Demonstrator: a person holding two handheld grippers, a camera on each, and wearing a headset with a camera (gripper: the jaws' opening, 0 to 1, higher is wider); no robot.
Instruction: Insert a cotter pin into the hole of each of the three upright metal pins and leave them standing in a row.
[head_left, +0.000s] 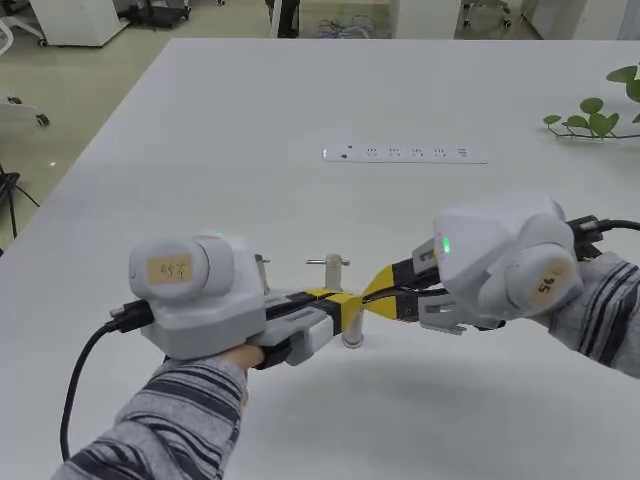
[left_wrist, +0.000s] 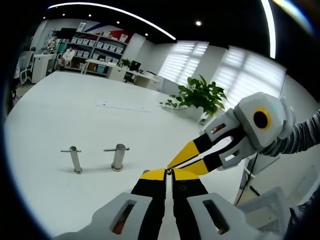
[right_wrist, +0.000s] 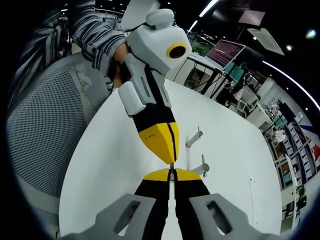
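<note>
Head view, left gripper: near left; jaws pressed together, yellow tips meeting the right gripper's tips.
Head view, right gripper: near right; jaws pressed together.
Head view, near pin: upright on the white table, directly under the meeting tips.
Head view, far pin: upright just behind, with a cotter pin crosswise through its top.
Left gripper view, left gripper: jaws closed to a slit; a small metal piece sits where all the tips touch. Cannot tell which jaws pinch it.
Left gripper view, standing pins: left of the jaws, side by side, each with a crosswise cotter pin.
Right gripper view, right gripper: jaws closed to a slit, tip to tip with the left gripper.
Right gripper view, standing pins: just right of the tips.
</note>
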